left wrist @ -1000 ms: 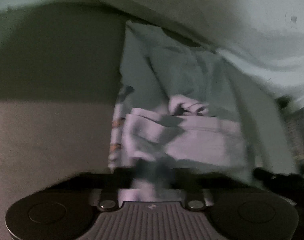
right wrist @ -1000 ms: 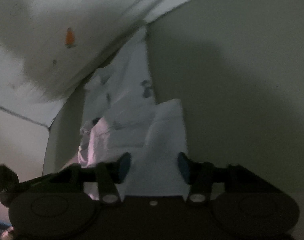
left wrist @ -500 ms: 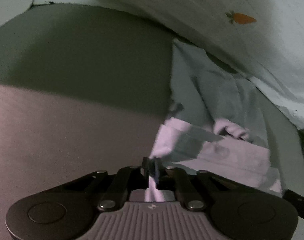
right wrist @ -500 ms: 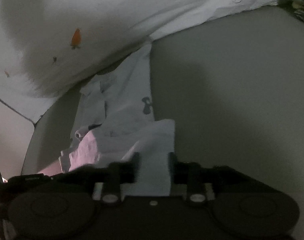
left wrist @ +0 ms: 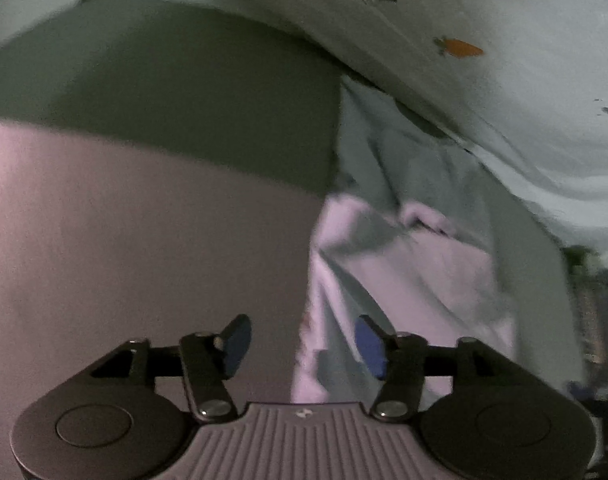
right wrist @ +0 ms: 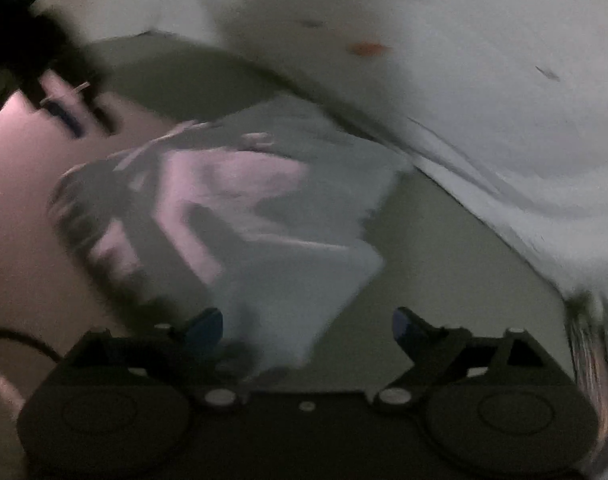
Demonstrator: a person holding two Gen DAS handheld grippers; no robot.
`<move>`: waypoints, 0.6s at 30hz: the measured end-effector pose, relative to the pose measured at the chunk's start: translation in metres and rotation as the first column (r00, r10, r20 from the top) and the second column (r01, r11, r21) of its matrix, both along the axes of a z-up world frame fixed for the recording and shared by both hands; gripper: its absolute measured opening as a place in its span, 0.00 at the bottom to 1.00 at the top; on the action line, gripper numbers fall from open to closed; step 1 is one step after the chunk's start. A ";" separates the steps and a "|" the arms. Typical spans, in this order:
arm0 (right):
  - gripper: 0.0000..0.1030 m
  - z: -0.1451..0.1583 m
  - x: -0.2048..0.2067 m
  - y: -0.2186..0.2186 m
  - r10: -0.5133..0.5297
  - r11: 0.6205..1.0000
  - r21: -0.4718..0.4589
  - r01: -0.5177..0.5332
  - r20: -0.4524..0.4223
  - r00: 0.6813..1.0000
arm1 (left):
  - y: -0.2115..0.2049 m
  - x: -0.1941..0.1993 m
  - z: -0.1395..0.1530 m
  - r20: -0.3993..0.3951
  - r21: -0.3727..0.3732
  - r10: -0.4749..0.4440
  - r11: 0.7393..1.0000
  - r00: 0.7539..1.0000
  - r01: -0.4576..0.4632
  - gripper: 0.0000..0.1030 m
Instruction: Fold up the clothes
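Observation:
A small pale folded garment (left wrist: 403,264) lies on the flat surface in dim light. It also shows in the right wrist view (right wrist: 272,216), blurred. My left gripper (left wrist: 300,348) is open with blue pads, low over the garment's near left edge, holding nothing. My right gripper (right wrist: 307,328) is open with blue pads, just above the garment's near corner, holding nothing. The other gripper (right wrist: 52,92) shows dark and blurred at the far left of the right wrist view.
A large white cloth with small orange carrot prints (left wrist: 483,40) is bunched along the back and right; it also shows in the right wrist view (right wrist: 463,60). Bare grey surface (left wrist: 124,240) lies left of the garment. A dark cable (right wrist: 20,340) lies at the lower left.
Both grippers were shut on the garment's near edge half a second ago and have opened and let go. The right wrist view has swung sideways; the garment lies more folded.

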State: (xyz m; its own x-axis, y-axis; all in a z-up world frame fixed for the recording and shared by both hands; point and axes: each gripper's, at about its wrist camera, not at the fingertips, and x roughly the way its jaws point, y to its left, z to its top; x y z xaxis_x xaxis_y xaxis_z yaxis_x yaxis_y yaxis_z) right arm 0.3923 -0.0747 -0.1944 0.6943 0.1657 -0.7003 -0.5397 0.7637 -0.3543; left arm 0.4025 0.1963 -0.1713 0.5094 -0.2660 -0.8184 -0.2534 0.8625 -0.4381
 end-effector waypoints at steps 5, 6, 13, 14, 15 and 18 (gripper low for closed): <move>0.89 -0.012 -0.020 0.025 0.128 0.988 -0.086 -0.130 -0.036 0.991 | -0.019 -0.031 -0.001 0.008 -0.069 -0.115 0.991 0.993 0.115 0.71; 0.87 -0.020 -0.025 0.030 0.155 0.976 -0.152 -0.155 -0.013 0.988 | -0.022 -0.035 -0.002 0.006 -0.082 -0.132 0.988 0.991 0.132 0.72; 0.81 -0.078 -0.052 0.064 0.484 0.742 -0.612 -0.275 0.204 0.851 | -0.036 -0.047 -0.027 -0.050 -0.274 -0.208 0.944 0.977 0.186 0.79; 0.79 -0.078 -0.050 0.066 0.491 0.734 -0.627 -0.260 0.226 0.842 | -0.041 -0.047 -0.030 -0.050 -0.289 -0.228 0.935 0.972 0.204 0.79; 0.80 -0.074 -0.047 0.067 0.480 0.746 -0.618 -0.249 0.239 0.844 | -0.045 -0.046 -0.033 -0.049 -0.310 -0.247 0.925 0.968 0.220 0.80; 0.80 -0.057 -0.035 0.068 0.414 0.808 -0.551 -0.209 0.278 0.867 | -0.050 -0.043 -0.044 -0.059 -0.393 -0.242 0.898 0.968 0.200 0.83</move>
State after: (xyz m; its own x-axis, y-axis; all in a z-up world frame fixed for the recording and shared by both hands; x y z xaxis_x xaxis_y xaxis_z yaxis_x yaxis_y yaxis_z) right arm 0.3569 -0.0069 -0.2515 0.8843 0.1271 -0.4493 -0.4670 0.2447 -0.8498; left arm 0.3594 0.1466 -0.2150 0.3186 -0.6637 -0.6768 -0.1378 0.6740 -0.7258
